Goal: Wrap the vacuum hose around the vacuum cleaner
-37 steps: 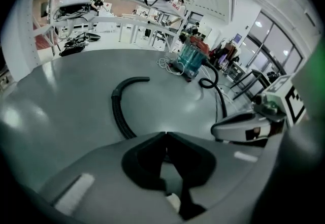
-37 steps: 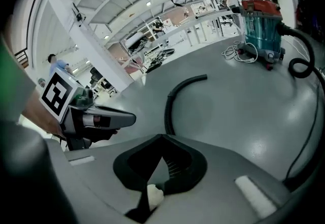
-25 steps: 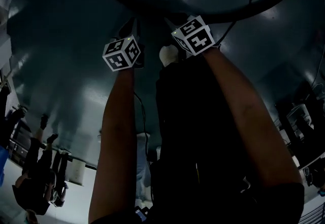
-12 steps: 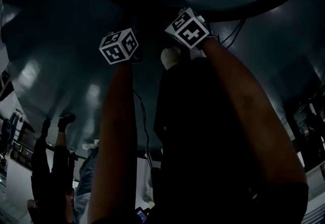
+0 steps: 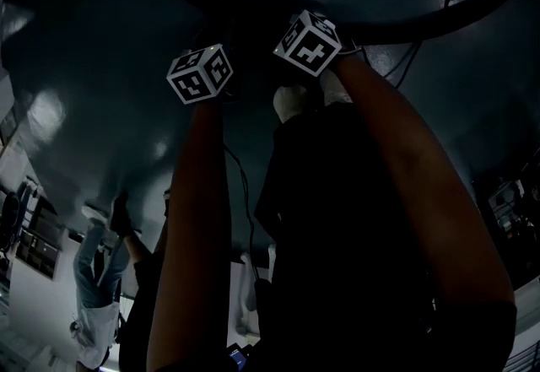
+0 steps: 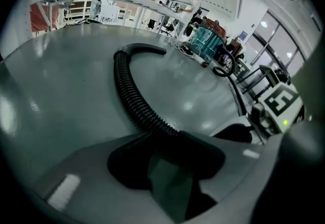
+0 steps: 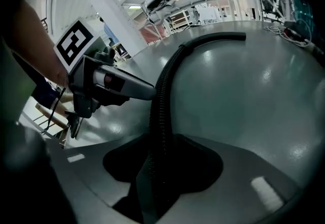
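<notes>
A black ribbed vacuum hose (image 6: 129,91) lies on the glossy grey floor and curves away to a smooth end piece (image 6: 152,49). It runs back between the jaws of my left gripper (image 6: 167,164), which stand apart around it without pressing on it. The same hose (image 7: 161,96) passes between the jaws of my right gripper (image 7: 162,167), also parted; both pairs of jaws have just been opening. In the dark head view the two marker cubes, the left gripper's (image 5: 200,73) and the right gripper's (image 5: 308,41), sit side by side under the hose's arc (image 5: 422,24). I cannot make out the vacuum cleaner's body.
Thin cables (image 5: 401,58) trail over the floor by the right gripper. A person (image 5: 97,277) stands at the lower left of the head view. Teal and red equipment (image 6: 208,40), a black frame (image 6: 254,78) and shelving stand along the hall's far side.
Both marker cubes have shifted slightly toward the hose, and the right one has rolled. The head view has swung, and the people at the lower left have moved.
</notes>
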A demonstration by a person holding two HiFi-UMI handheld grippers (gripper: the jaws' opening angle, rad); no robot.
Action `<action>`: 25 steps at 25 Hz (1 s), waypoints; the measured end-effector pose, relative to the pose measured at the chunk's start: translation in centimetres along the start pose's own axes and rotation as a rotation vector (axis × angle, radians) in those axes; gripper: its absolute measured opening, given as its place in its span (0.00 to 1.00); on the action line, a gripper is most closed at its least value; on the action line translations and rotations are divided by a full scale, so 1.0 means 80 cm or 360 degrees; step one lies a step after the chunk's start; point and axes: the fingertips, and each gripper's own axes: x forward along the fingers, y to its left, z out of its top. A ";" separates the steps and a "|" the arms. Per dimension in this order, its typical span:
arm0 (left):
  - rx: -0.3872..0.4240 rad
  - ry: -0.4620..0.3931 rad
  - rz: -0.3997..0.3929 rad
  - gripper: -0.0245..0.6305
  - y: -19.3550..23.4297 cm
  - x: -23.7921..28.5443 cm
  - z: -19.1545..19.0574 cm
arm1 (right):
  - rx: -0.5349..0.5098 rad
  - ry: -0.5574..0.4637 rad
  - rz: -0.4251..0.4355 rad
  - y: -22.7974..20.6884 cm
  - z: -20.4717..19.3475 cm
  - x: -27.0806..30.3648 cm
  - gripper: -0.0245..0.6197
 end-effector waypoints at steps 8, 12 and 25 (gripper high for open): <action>-0.0015 -0.0039 -0.0139 0.35 0.013 0.006 -0.003 | -0.0048 0.0040 0.0072 0.007 -0.008 0.024 0.35; -0.0048 -0.0035 -0.0184 0.35 0.007 0.008 0.003 | -0.0245 0.0082 0.0019 0.006 -0.008 0.020 0.33; -0.0044 -0.0079 -0.0239 0.39 -0.063 -0.026 0.041 | -0.0176 0.0100 -0.0012 0.004 -0.005 -0.057 0.31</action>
